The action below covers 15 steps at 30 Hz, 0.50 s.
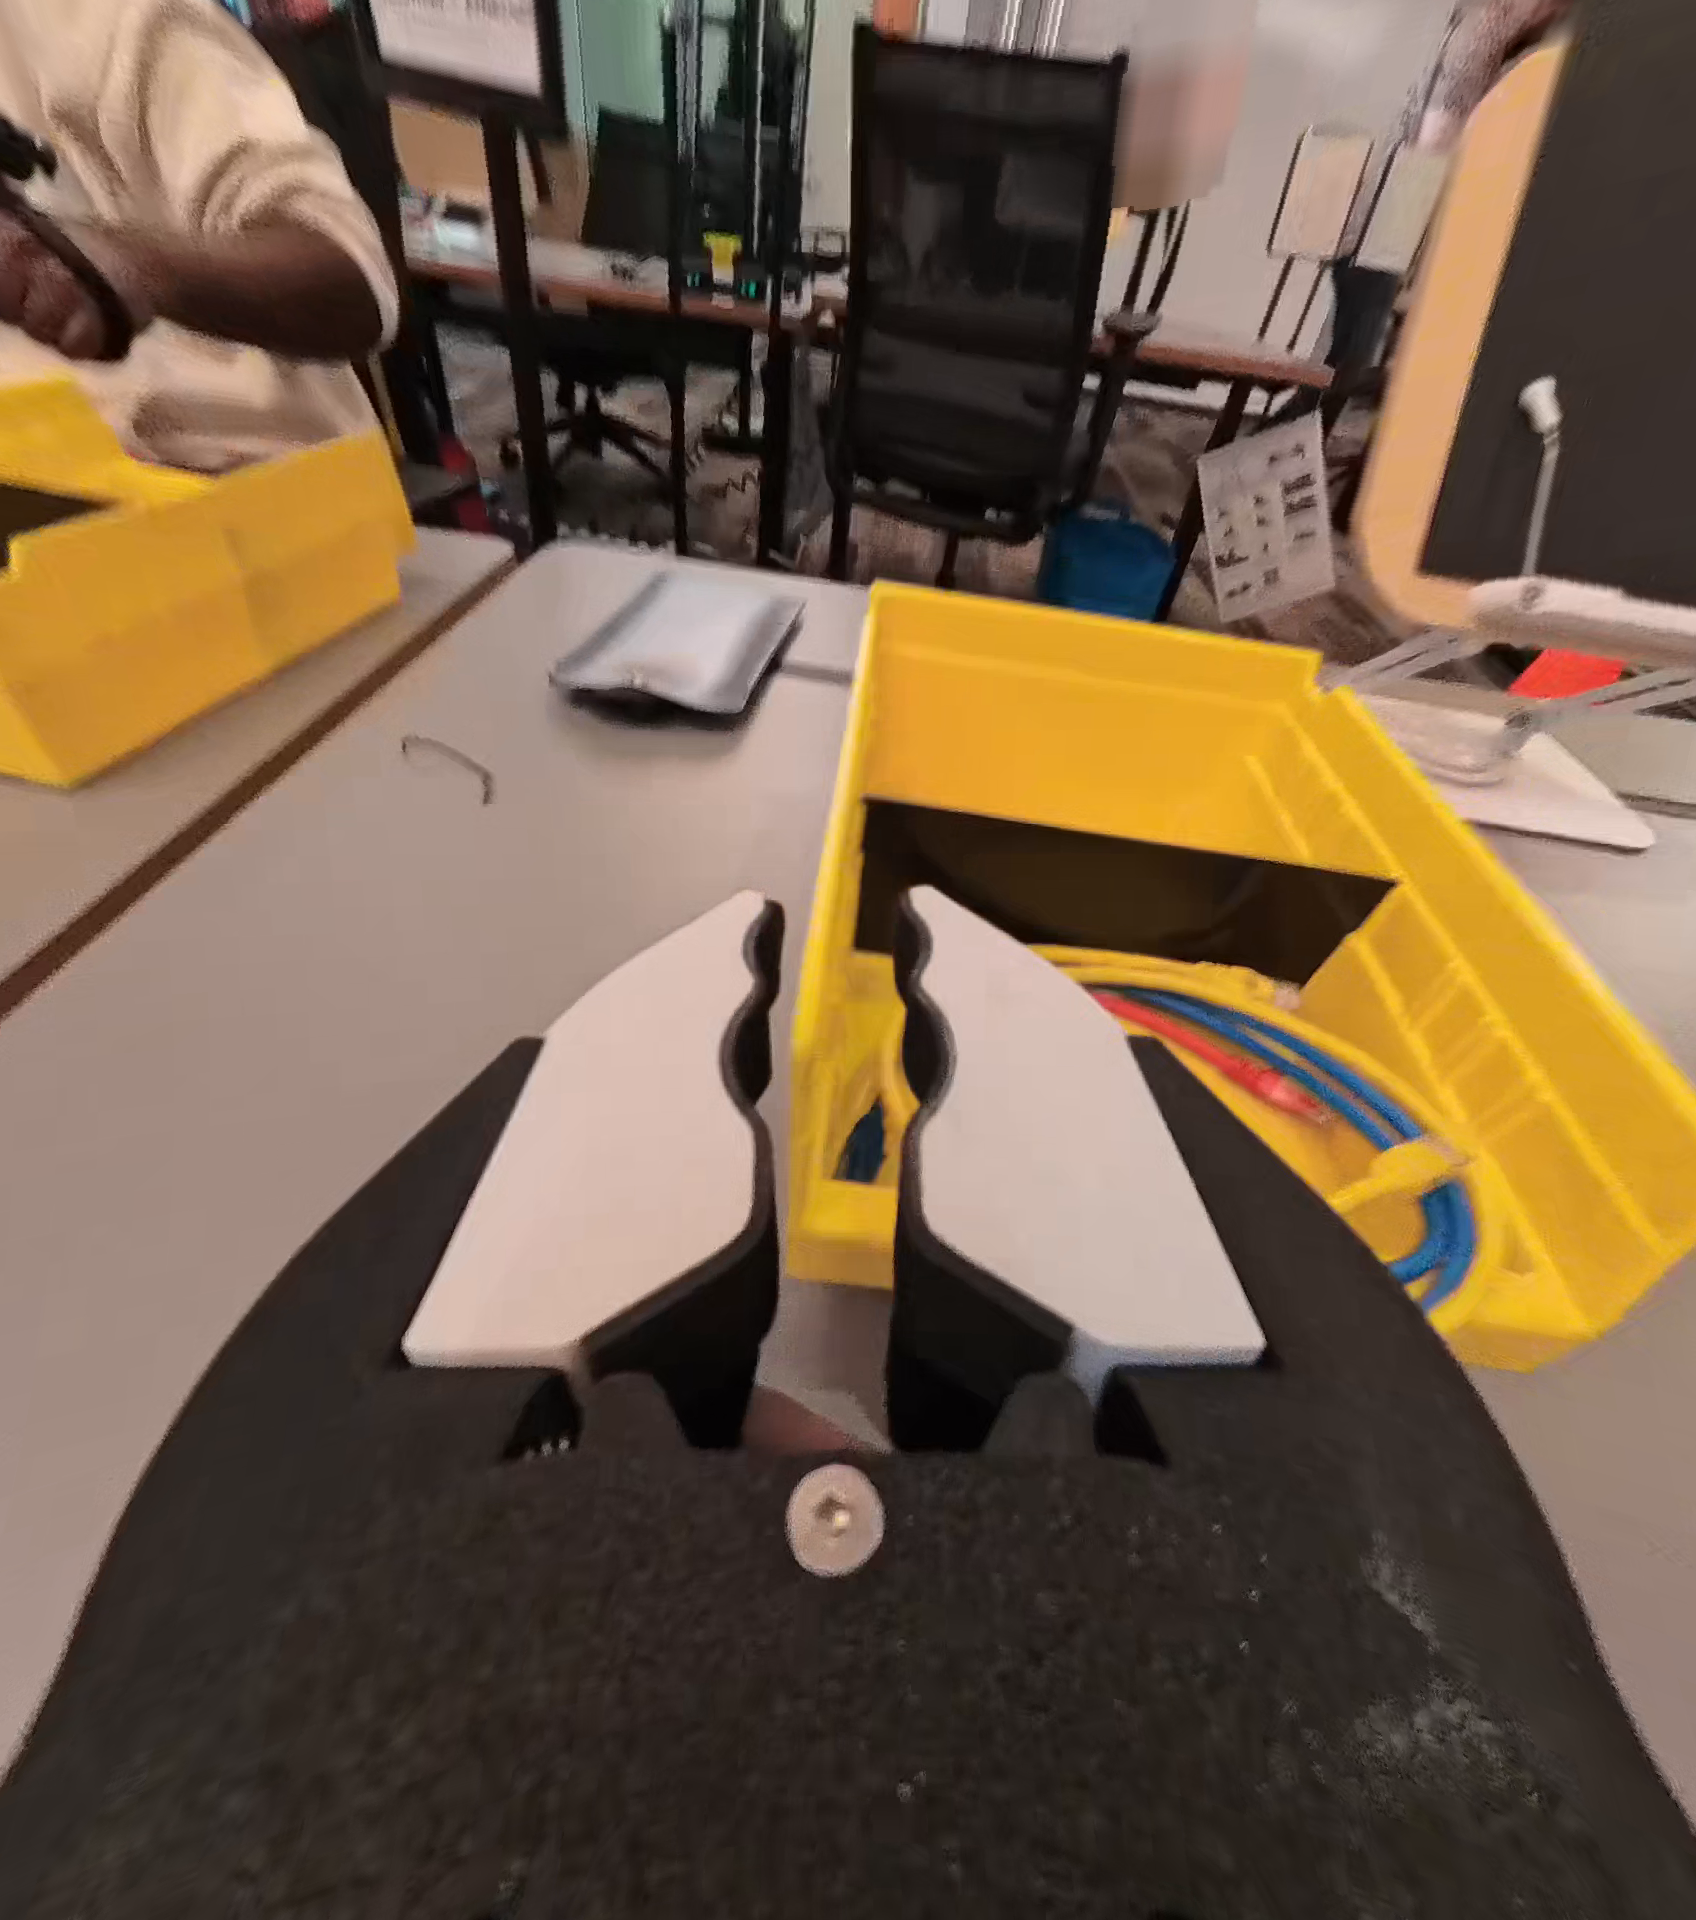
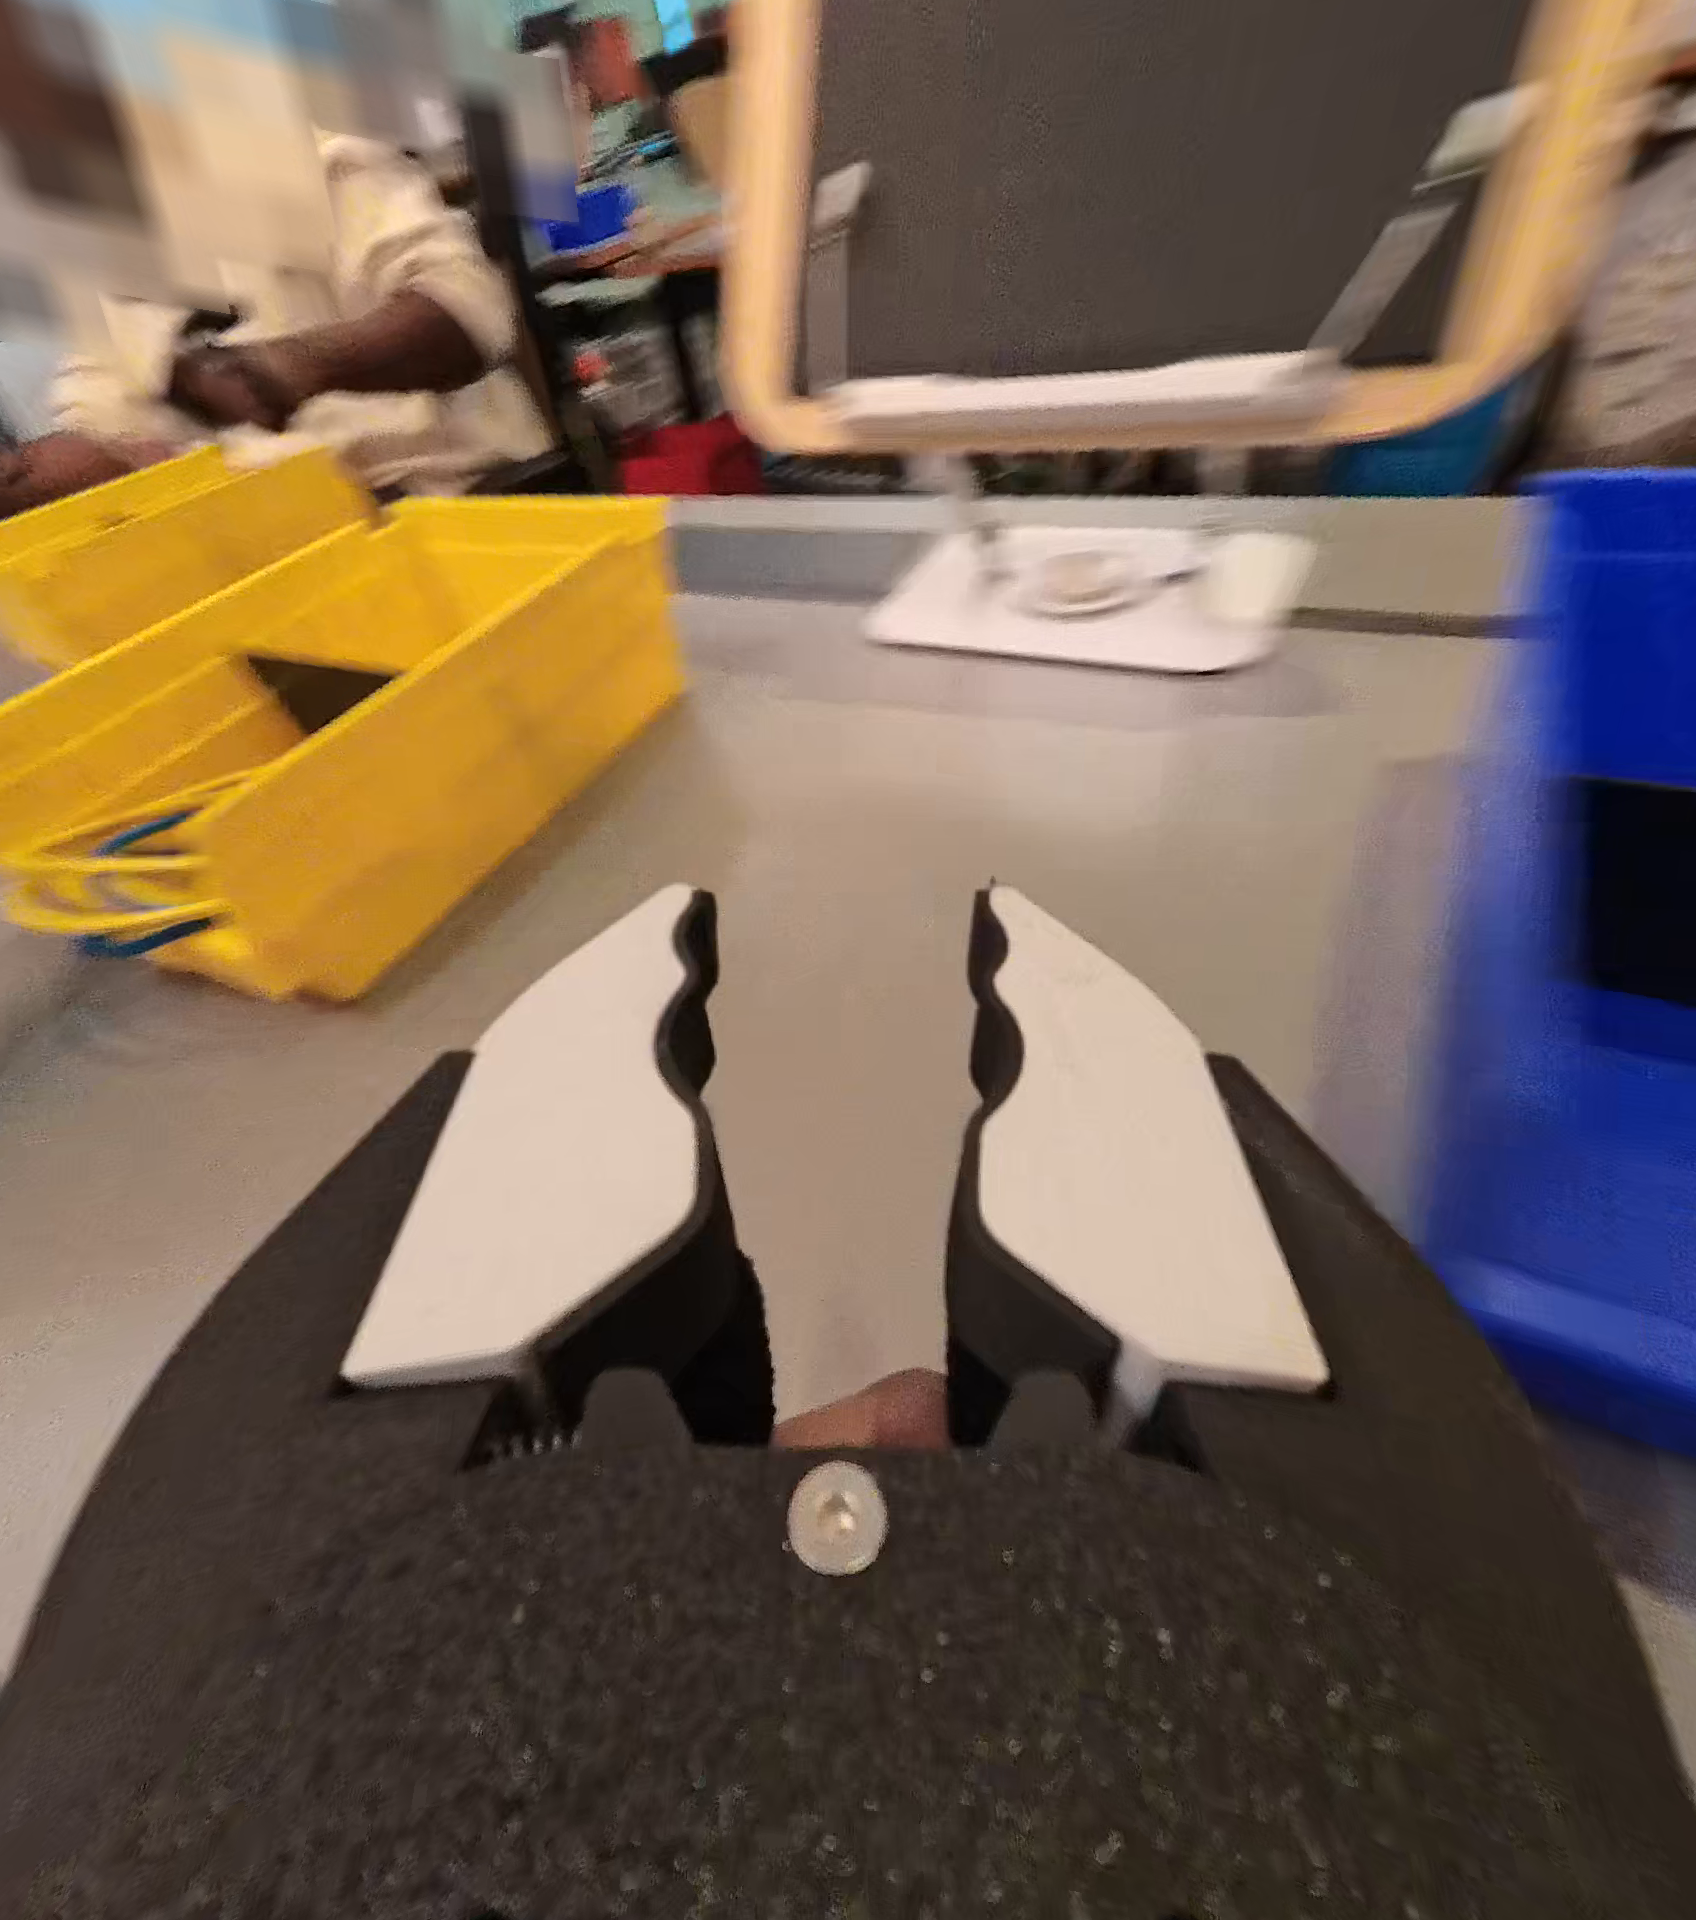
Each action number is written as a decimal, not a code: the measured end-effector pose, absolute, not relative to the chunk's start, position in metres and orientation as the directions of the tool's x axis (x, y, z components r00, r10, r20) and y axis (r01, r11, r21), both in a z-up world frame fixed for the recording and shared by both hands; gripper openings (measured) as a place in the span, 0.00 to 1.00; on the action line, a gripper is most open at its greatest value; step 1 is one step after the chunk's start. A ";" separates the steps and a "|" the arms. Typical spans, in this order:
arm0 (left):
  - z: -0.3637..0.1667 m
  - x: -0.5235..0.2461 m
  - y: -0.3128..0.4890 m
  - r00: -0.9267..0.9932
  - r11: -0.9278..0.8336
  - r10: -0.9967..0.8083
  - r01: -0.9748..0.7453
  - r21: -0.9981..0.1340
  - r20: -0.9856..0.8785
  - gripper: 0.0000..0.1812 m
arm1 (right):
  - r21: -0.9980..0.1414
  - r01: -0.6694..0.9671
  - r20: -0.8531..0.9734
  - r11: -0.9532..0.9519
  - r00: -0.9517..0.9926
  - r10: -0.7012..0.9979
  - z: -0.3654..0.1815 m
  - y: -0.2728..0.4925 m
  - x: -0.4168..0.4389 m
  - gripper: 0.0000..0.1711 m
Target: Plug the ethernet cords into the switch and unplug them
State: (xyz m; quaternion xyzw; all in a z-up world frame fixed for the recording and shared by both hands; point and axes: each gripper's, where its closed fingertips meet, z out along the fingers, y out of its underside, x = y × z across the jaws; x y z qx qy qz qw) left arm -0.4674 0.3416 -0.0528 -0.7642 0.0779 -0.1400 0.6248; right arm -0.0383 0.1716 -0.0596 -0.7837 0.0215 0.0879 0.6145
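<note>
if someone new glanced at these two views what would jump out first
Most striking is the yellow bin lying just past the left gripper, with blue, red and yellow ethernet cords coiled in its near end. In the right wrist view, a blue bin fills the right edge beside the open right gripper, which hangs over bare grey table. Both grippers hold nothing.

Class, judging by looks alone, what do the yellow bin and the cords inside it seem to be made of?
Yellow bin: apparently rigid moulded plastic, shown by its uniform colour, ribbed walls and slight sheen.
Cords: blue, yellow and red jackets look like smooth flexible plastic or rubber, since they coil loosely; the exact material is unclear.
</note>
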 end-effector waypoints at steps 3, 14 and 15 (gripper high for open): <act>-0.024 -0.429 0.321 0.948 -0.131 -0.315 0.004 -0.991 0.045 0.11 | -0.976 -0.152 -0.135 -0.154 0.984 -0.118 -0.054 0.124 0.074 0.27; -0.082 0.009 0.151 0.279 -0.291 -0.937 -0.285 -0.913 0.212 0.34 | -0.891 -0.334 -0.186 -0.308 0.887 -0.424 -0.128 0.082 0.268 0.31; -0.087 0.032 0.147 0.259 -0.265 -0.948 -0.314 -0.912 0.187 0.35 | -0.881 -0.337 -0.180 -0.331 0.888 -0.423 -0.133 0.088 0.268 0.30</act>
